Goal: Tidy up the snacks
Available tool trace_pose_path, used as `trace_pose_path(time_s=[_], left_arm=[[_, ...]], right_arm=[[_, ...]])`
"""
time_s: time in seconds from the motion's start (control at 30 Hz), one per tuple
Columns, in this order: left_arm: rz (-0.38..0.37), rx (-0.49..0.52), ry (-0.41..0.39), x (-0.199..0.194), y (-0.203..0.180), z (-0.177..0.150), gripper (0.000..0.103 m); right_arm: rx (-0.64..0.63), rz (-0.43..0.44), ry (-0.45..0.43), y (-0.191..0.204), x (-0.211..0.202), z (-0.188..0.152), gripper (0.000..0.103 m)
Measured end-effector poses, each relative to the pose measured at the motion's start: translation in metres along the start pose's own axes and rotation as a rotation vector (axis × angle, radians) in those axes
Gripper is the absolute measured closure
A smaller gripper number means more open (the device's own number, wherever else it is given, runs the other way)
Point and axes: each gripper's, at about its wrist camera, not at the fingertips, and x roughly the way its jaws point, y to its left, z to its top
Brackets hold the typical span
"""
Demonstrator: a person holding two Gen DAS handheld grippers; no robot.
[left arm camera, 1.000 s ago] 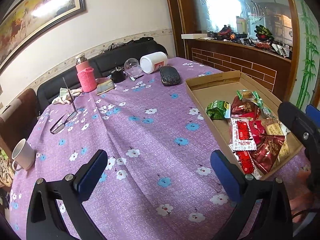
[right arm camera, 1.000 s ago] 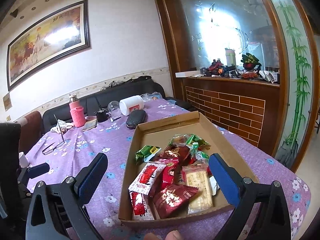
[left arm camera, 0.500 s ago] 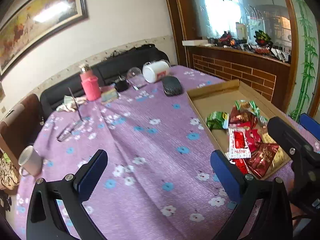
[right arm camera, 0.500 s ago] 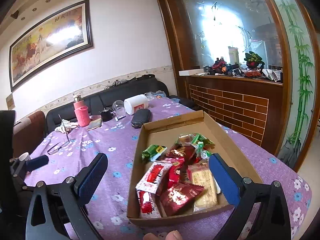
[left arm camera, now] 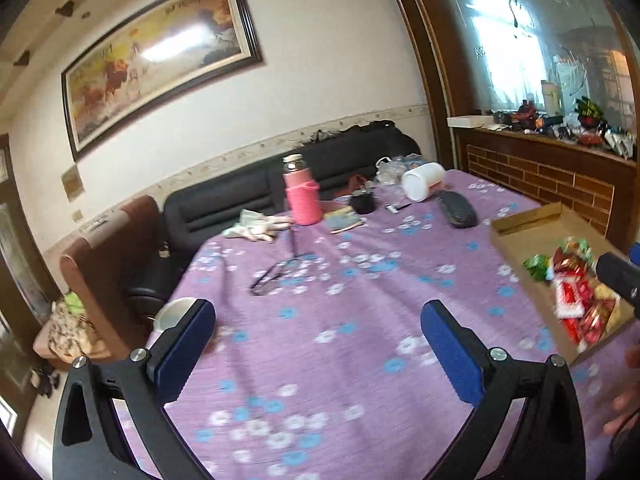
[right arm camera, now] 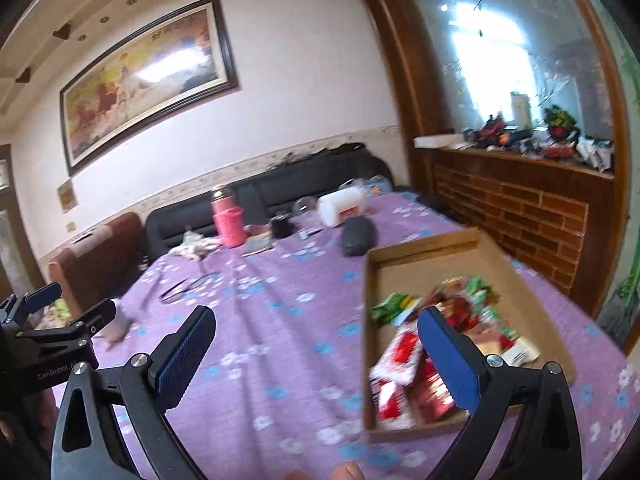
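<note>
A shallow cardboard box sits on the purple flowered tablecloth, holding a heap of red, green and tan snack packets. In the left wrist view the same box lies at the far right with its snack packets. My right gripper is open and empty, raised over the cloth left of the box, its right finger overlapping the snacks. My left gripper is open and empty too, above bare cloth well left of the box. The right gripper's finger pokes in at the left wrist view's right edge.
At the table's far end stand a pink flask, a toppled white jar, a black case, a dark cup and a cloth. Glasses lie mid-table. A white mug sits at the left edge.
Both grippers have lifted and tilted up and left; the views now show more wall and the box has slid right. Neither gripper has taken hold of anything.
</note>
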Motion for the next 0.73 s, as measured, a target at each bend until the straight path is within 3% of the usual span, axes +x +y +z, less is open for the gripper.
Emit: trace_pose_path(time_s=[0.13, 0.23, 0.3, 0.4, 0.6, 0.73], left_arm=[[0.016, 0.058, -0.002, -0.011, 0.002, -0.019, 0.0], [-0.05, 0.032, 0.079, -0.006, -0.003, -0.038, 0.0], [-0.046, 0.029, 0.11, 0.0, -0.01, -0.048, 0.0], [-0.048, 0.027, 0.159, 0.01, -0.017, -0.056, 0.0], [-0.156, -0.06, 0.246, 0.026, -0.013, -0.063, 0.0], [-0.159, -0.101, 0.3, 0.042, -0.004, -0.071, 0.0]], right_arm=[[0.013, 0.095, 0.062, 0.02, 0.0, -0.016, 0.001], [-0.011, 0.123, 0.126, 0.034, 0.011, -0.03, 0.001], [0.0, 0.131, 0.166, 0.037, 0.019, -0.034, 0.001], [0.033, 0.128, 0.21, 0.036, 0.03, -0.036, 0.001], [0.053, 0.106, 0.24, 0.033, 0.044, -0.036, 0.001], [0.044, 0.078, 0.278, 0.034, 0.055, -0.039, 0.001]])
